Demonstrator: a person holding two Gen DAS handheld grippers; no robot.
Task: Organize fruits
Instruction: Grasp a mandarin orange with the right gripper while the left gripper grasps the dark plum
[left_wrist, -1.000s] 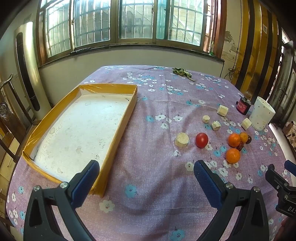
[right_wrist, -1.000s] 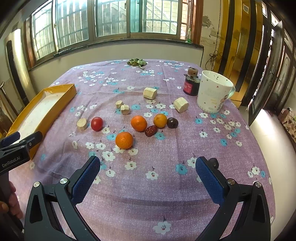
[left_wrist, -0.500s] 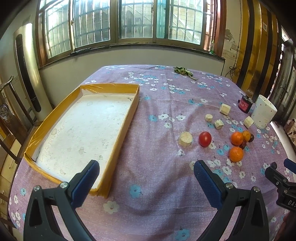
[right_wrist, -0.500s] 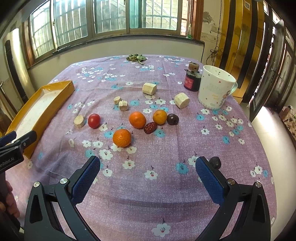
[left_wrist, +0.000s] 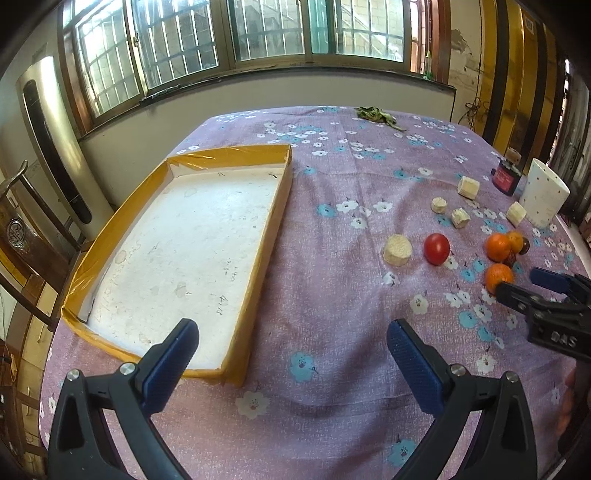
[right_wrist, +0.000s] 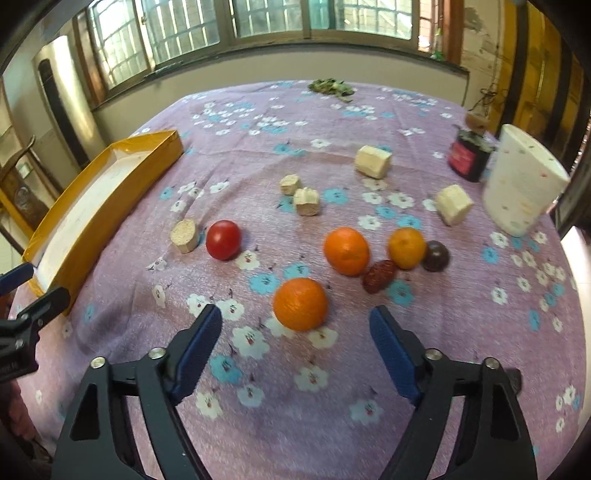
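Now the right gripper (right_wrist: 295, 332) sits much nearer the fruit than half a second ago, with the nearest orange (right_wrist: 300, 303) just ahead of its widely spread, empty fingers, not touching them. Meanwhile the left gripper (left_wrist: 291, 349) has edged toward the yellow tray (left_wrist: 258, 266), also spread wide and holding nothing, while the tomato (right_wrist: 223, 239) and other fruits lie loose on the worktop (right_wrist: 258, 155).

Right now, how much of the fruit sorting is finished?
Nothing is sorted yet: the yellow tray holds no fruit. The right gripper, open, is closing in on the nearest orange. The left gripper is open, holding nothing. The tomato, two other oranges and two dark fruits remain on the tablecloth.
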